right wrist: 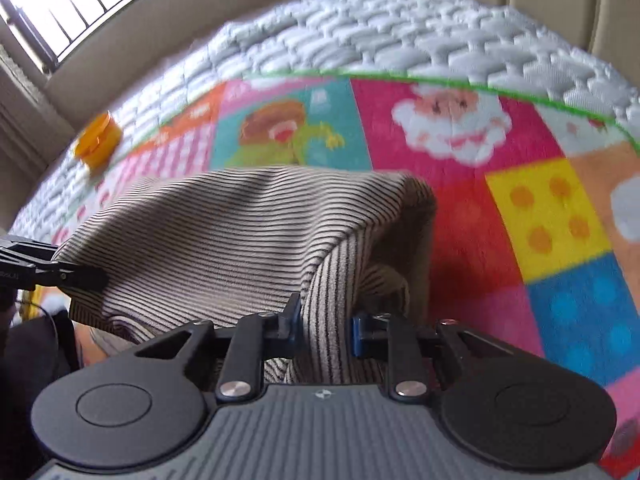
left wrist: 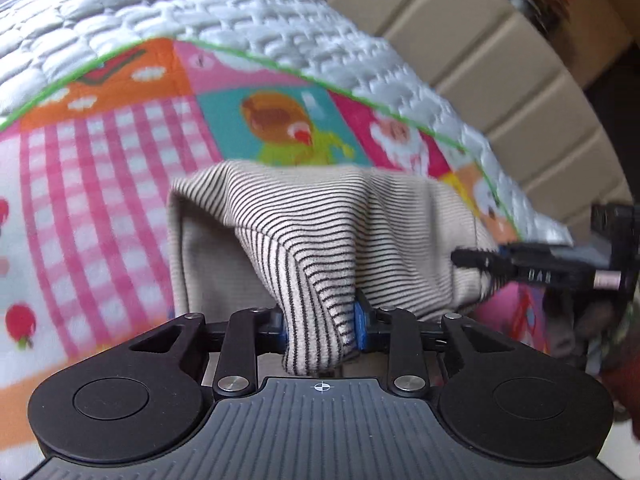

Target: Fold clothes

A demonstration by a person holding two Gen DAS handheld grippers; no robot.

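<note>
**Striped garment pinched by both grippers above a patterned mat**

Left wrist view: the left gripper point(left wrist: 320, 322) is seen pressed together on a bunched fold of the striped garment point(left wrist: 320, 224), the cloth being squeezed between the blue-padded fingers point(left wrist: 359, 320). The garment is draped ahead of the tool and rises away from it. To the right of the tool, the right gripper point(left wrist: 480, 260) is seen reaching into another edge of the same cloth. Beyond the garment, a colourful cartoon mat point(left wrist: 100, 168) is spread over a white quilted bed cover point(left wrist: 260, 12).

Right wrist view: the right gripper point(right wrist: 324, 324) is likewise closed on a gathered fold of the striped garment point(right wrist: 224, 232), which is stretched ahead and to the left of it. At the far left, the left gripper point(right wrist: 68, 274) is seen at the cloth's edge. The mat point(right wrist: 440, 208) lies ahead and to the right; an orange object point(right wrist: 98, 140), blurred, sits far ahead on the left.
</note>
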